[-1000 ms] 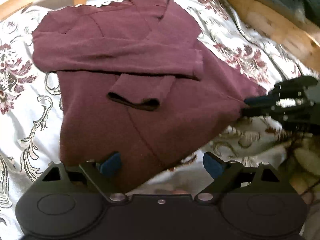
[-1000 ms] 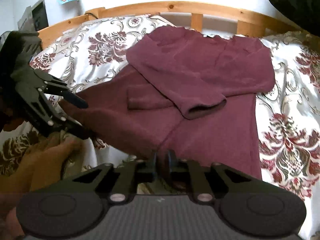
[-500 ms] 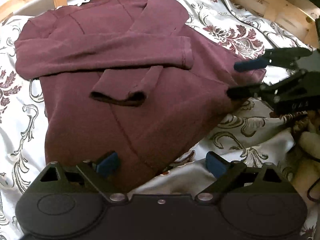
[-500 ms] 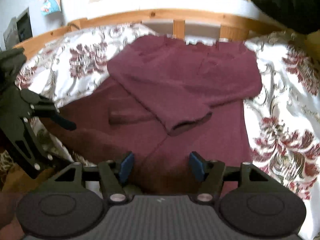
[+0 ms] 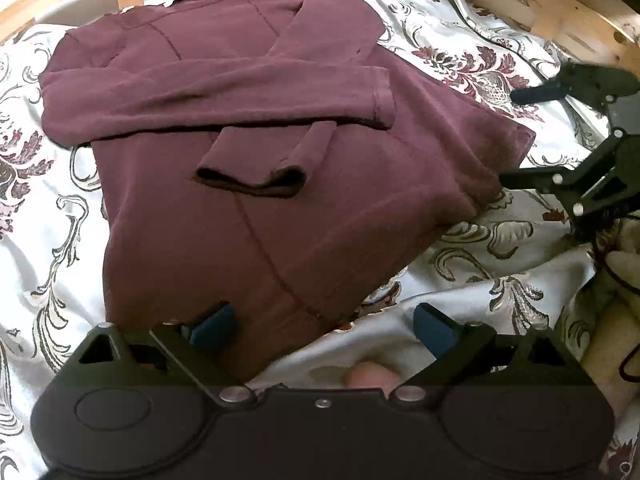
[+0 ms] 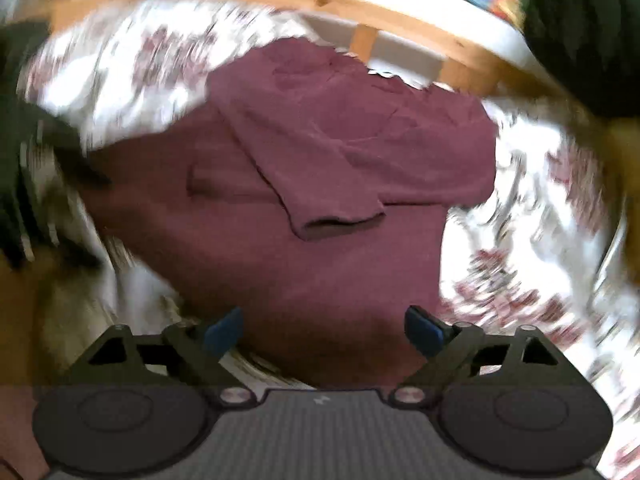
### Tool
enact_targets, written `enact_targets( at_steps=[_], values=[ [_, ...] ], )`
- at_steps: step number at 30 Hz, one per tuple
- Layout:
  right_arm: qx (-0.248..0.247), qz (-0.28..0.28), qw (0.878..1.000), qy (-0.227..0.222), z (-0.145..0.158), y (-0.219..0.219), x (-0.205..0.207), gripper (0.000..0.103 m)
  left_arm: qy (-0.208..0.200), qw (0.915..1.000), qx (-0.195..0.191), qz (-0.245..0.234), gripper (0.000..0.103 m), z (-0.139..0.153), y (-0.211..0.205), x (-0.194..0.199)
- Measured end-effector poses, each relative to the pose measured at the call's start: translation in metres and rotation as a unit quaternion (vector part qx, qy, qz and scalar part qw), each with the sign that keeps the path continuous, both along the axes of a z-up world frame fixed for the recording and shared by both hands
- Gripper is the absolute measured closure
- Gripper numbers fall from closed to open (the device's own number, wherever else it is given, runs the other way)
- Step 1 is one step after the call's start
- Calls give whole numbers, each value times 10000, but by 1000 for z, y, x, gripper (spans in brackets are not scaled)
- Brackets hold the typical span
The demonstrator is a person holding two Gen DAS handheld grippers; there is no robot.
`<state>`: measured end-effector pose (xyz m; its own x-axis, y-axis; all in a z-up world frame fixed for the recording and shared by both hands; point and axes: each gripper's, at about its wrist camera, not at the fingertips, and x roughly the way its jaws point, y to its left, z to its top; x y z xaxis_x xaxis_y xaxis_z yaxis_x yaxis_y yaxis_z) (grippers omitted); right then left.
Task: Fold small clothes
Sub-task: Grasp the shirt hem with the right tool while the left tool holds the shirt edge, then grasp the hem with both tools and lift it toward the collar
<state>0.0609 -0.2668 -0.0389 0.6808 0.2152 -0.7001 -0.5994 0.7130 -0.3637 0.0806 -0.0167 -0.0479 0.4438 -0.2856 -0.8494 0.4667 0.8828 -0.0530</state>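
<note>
The maroon sweater (image 5: 280,152) lies flat on the floral bedspread (image 5: 472,272), both sleeves already crossed over its chest, its long axis running from the hem at 6 o'clock to the collar at 12 in the left wrist view. The left gripper (image 5: 324,322) hovers at one hem corner, jaws spread and empty, one pad over the cloth. The right gripper (image 6: 322,328) is likewise spread wide over the hem; its view is blurred. Both sit about equally near the hem, so the coming fold probably carries the hem toward 12.
</note>
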Motion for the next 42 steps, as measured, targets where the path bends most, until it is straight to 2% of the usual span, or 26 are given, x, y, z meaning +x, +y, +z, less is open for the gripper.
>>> enact_targets(
  at_steps=[2,3,6,15,17,21,23,27,30,34,36,38,42],
  values=[
    [-536,377,9978,-70,-8,3,-5,6,-2,10000,27,11,4,-1,0,2],
    [-642,471,9968,-24,-12,3,-6,6,-5,10000,43,22,4,-1,-1,2],
    [-514,441,9977,86,-20,4,-3,6,-25,9999,105,41,3,-1,-4,1],
    [-164,542,9980,-288,-34,22,7,6,-44,9998,183,40,1,-2,-11,2],
    [-62,547,9980,-310,-33,22,8,10,-50,9998,185,29,1,-3,-12,3],
    [169,699,9970,-294,-27,22,6,45,-58,9998,193,27,1,-4,-17,6],
    [259,791,9961,-307,-25,22,4,55,-63,9998,187,55,1,-4,-20,8],
    [555,796,9949,-279,-18,20,4,82,-148,9998,103,-45,1,-5,-33,10],
    [903,695,9934,-164,-12,14,7,88,-320,9994,142,-73,2,-6,-45,12],
    [1265,531,9905,-4,-7,5,15,91,-615,9980,115,-20,13,-7,-57,15],
    [1396,467,9891,46,-5,1,17,92,-795,9965,237,-44,19,-7,-62,15],
    [1492,420,9879,48,-3,-2,18,93,-950,9946,415,-66,31,-9,-65,14],
    [1573,369,9869,-14,-1,-5,18,96,-1266,9905,533,-70,47,-6,-60,7]
  ],
)
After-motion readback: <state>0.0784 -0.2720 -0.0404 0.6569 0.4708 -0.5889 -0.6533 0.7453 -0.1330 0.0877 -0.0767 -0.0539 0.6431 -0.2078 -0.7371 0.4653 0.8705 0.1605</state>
